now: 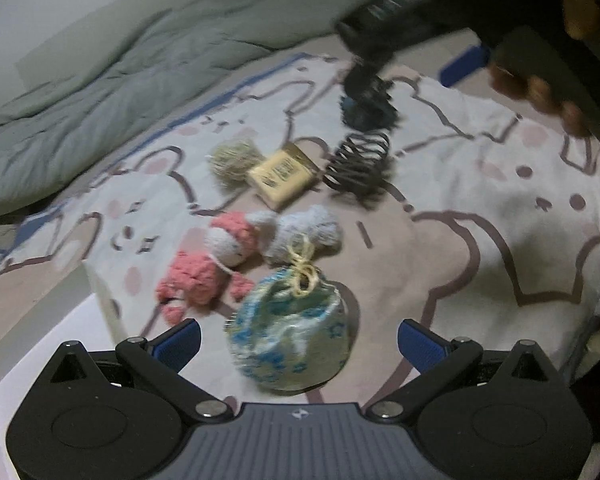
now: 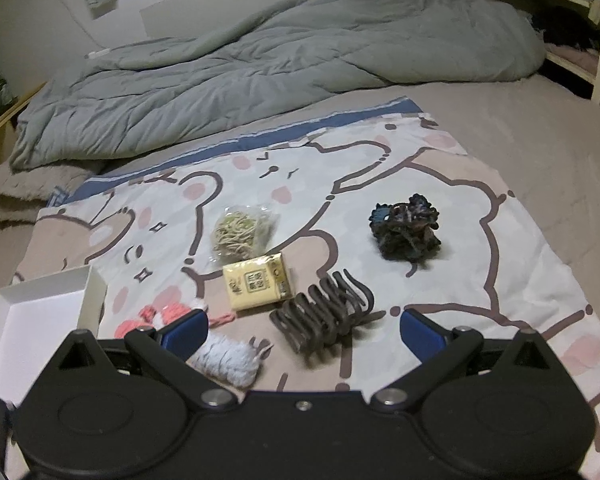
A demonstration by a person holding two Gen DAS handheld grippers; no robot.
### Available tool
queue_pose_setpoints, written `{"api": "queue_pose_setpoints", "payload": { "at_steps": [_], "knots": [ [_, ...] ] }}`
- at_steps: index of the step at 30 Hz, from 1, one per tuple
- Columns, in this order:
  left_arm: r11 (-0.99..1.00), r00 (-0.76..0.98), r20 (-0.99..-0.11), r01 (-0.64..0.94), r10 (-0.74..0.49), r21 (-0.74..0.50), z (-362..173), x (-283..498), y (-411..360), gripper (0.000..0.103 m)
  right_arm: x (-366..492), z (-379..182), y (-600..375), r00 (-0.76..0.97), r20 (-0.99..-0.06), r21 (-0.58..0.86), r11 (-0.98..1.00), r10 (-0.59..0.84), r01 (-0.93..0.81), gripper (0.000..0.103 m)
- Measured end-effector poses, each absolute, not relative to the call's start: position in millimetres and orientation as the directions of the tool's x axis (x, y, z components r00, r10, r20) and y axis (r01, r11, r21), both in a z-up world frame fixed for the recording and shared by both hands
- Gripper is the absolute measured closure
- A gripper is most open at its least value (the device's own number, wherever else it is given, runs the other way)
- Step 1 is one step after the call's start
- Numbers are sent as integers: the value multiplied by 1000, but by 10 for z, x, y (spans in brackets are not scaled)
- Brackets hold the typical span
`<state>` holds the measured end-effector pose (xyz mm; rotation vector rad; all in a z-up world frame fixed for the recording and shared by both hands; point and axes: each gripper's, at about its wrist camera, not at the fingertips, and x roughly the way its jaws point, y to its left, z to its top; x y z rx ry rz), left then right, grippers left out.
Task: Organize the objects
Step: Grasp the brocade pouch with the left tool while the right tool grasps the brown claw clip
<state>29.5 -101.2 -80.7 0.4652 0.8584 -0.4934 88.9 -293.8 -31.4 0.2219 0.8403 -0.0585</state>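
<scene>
On a cartoon-print cloth (image 2: 440, 280) lie several small things. My left gripper (image 1: 298, 344) is open, with a blue-and-white drawstring pouch (image 1: 288, 336) lying between its fingers, not clamped. Beyond the pouch are a pink crocheted doll (image 1: 208, 264), a pale fluffy toy (image 1: 304, 232), a yellow packet (image 1: 282, 174), a bag of rubber bands (image 1: 234, 158), a brown hair claw (image 1: 358, 164) and a dark scrunchie (image 1: 366, 108). My right gripper (image 2: 304, 332) is open low over the hair claw (image 2: 324, 316), with nothing held. The scrunchie (image 2: 406, 228) lies farther right.
An open white box (image 2: 40, 312) stands at the cloth's left edge. A grey duvet (image 2: 260, 68) is bunched along the far side of the bed. A wooden shelf (image 2: 572, 20) stands at the far right. A hand (image 1: 540, 88) shows at the top right.
</scene>
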Motion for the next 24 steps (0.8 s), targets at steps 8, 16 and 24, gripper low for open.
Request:
{"api": "queue_pose_setpoints", "payload": {
  "at_steps": [8,16,24],
  "knots": [
    [699,515,-827,677,-226,230,-1066,407,-1146,0,1277,-556,-2883,654,-756,64,996,11,57,0],
    [733,439,-860,670,-261,120,-1151,673,-1056,0,1529,-890,-2744,589,-808,-76,986,26,-148,0],
    [721,424,-870,681,-250,125,-1289,763,-1105,1,1715,-1253,-2682,524,-851,-175,956,-27,-235,0]
  ]
}}
